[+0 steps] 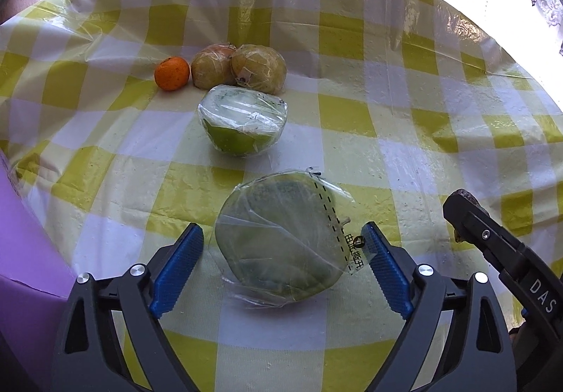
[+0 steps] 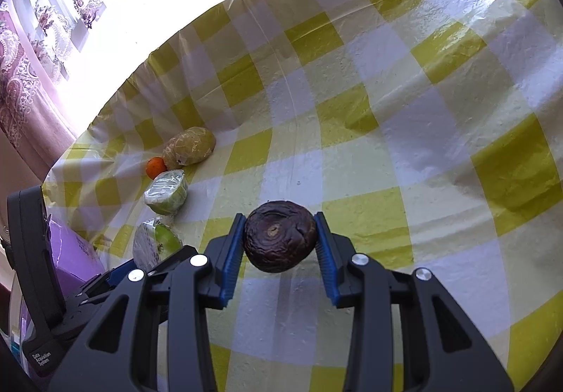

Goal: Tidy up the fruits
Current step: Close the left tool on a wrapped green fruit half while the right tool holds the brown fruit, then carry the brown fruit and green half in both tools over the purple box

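Left hand-held gripper (image 1: 283,263): spread wide, blue pads either side of a wrapped green fruit (image 1: 281,237); whether the pads touch its film I cannot tell.
Wrapped green fruit: lies on the checked counter (image 1: 404,132), cut face up.
Right hand-held gripper (image 2: 279,242): pinching a dark wrinkled fruit (image 2: 279,235), held above the counter.
Second wrapped half (image 1: 242,119): farther back on the counter, apart from the first.
Back row: orange (image 1: 171,73) beside two wrapped yellowish fruits (image 1: 239,68), which touch each other.
Curtain (image 2: 31,40): beyond the counter's edge.

open cloth (image 2: 404,146) right | fruit cluster (image 1: 242,86) far-left — wrapped half (image 1: 281,241) fills left fingers' (image 1: 179,262) gap
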